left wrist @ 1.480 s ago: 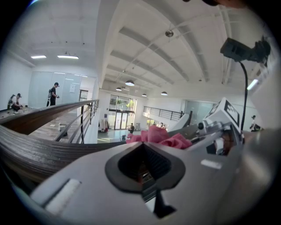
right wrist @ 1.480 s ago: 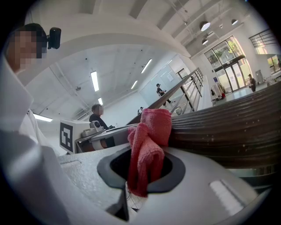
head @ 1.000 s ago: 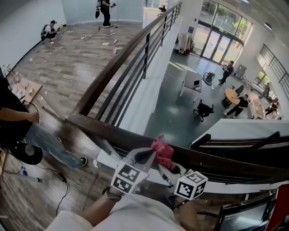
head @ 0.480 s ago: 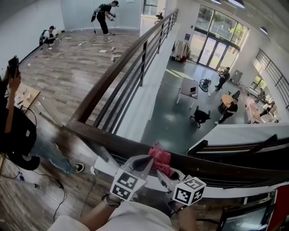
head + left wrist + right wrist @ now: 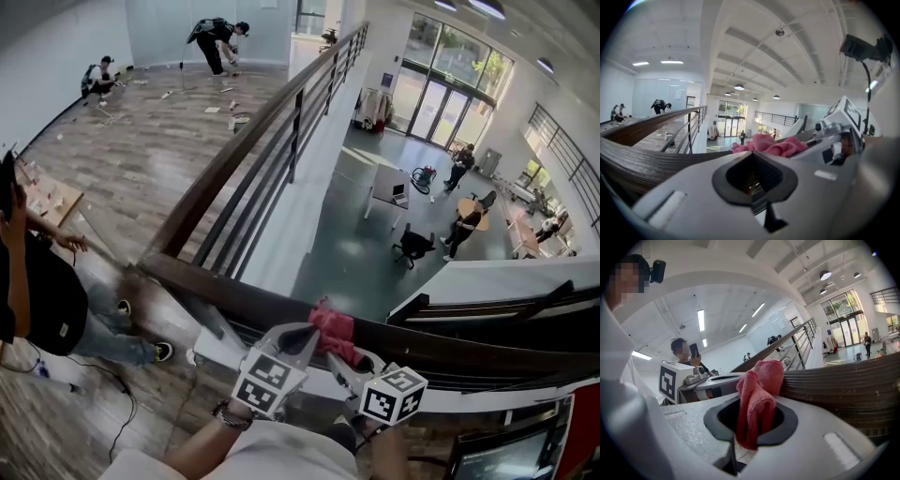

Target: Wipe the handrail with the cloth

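Observation:
The dark wooden handrail [image 5: 225, 291] crosses the head view from left to lower right, and a second run [image 5: 272, 112] leads away. A pink cloth [image 5: 333, 328] lies bunched on the rail's top. My right gripper [image 5: 345, 358] is shut on the cloth [image 5: 761, 380], which hangs through its jaws [image 5: 754, 401] against the rail [image 5: 843, 390]. My left gripper [image 5: 302, 328] is shut with nothing in it, its tip just left of the cloth. In the left gripper view the cloth [image 5: 768, 145] shows beyond the shut gripper [image 5: 752, 161], with the rail [image 5: 637, 154] at left.
Dark metal bars [image 5: 267, 187] run under the far rail. Beyond the rail is a drop to a lower floor with tables and people [image 5: 412, 244]. A person in black [image 5: 33, 281] stands at the left. A monitor [image 5: 497, 455] sits at the bottom right.
Both grippers and the cloth stay at nearly the same spot on the rail. The person at the left has shifted and moved an arm.

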Demonstrator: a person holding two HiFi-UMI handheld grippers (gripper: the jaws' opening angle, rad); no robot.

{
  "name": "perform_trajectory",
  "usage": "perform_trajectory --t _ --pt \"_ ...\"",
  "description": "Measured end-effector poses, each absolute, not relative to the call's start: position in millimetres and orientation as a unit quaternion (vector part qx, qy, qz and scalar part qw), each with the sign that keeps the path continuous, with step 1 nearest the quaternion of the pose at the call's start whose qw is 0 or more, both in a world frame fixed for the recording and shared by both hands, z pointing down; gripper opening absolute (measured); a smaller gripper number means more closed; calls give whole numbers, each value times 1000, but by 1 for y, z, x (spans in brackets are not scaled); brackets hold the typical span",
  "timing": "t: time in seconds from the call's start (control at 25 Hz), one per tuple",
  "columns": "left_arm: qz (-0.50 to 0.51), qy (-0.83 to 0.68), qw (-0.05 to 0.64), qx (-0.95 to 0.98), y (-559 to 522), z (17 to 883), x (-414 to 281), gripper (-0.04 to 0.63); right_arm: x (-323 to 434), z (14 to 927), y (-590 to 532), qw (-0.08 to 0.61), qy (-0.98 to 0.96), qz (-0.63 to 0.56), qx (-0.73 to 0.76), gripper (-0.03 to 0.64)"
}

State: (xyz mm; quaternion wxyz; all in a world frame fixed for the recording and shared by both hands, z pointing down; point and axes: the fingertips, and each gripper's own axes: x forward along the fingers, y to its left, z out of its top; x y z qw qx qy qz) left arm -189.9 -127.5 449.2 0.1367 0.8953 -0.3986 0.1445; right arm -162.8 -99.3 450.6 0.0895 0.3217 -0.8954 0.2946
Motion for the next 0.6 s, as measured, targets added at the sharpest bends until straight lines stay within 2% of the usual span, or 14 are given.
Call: perform_trajectory --t 0.6 --pt "158 -414 144 885 -121 454 -184 5 -156 454 -96 97 -897 301 310 61"
